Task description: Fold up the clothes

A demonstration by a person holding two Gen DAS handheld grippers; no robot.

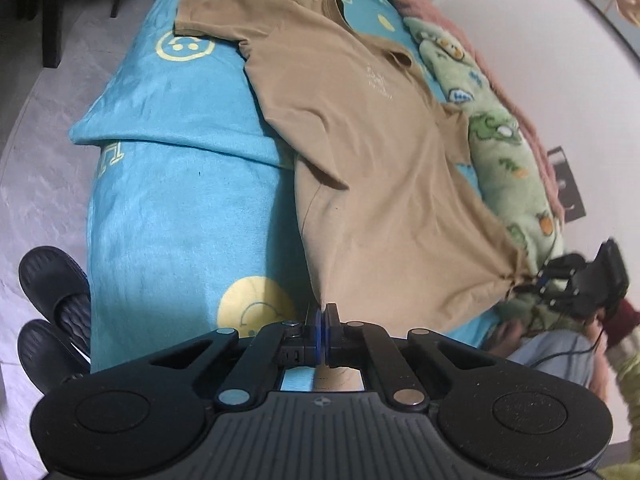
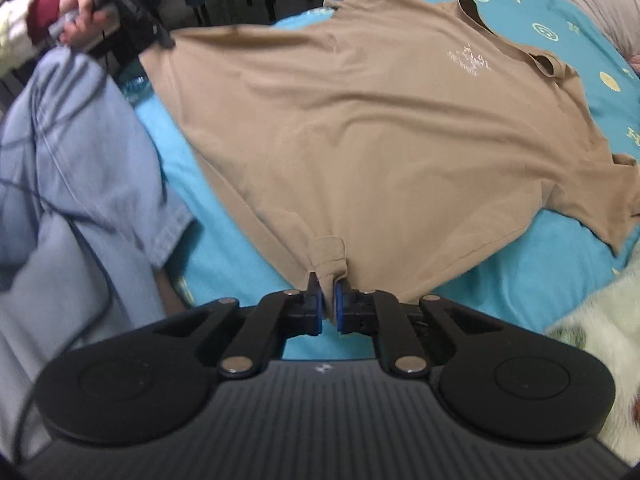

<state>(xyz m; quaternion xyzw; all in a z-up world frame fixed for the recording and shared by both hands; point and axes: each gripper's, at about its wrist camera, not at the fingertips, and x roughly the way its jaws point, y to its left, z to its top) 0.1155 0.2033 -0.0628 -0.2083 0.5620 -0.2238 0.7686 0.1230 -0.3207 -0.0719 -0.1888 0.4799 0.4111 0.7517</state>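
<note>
1. Two grippers hold one tan T-shirt point(image 1: 372, 168) by the two corners of its bottom hem.
2. The left gripper point(image 1: 323, 320) has its blue-padded fingers point(image 1: 319, 334) pressed together on a thin corner of the hem, which rises from between the tips.
3. The right gripper point(image 2: 328, 300) pinches a bunched knot of hem fabric; its blue pads point(image 2: 317, 304) stand slightly apart with the cloth wedged between them.
4. The T-shirt lies front side up on a turquoise bedspread point(image 1: 180, 208) printed with yellow smiley faces. The collar point(image 2: 476, 14) is at the far end, and a faint white print point(image 2: 468, 60) shows on the chest.
5. The hem end is lifted and drawn taut between the two grippers. The upper body and both short sleeves rest on the bedspread.
6. A green patterned fleece blanket point(image 1: 496, 136) lies just beside the shirt along its wall side, with a pink blanket point(image 1: 424, 4) beyond it.
7. Light blue jeans point(image 2: 80, 160) of the operator are visible beside the bed in the right wrist view.
8. A pair of black slippers point(image 1: 52, 312) sits on the floor at the bed's outer side.
</note>
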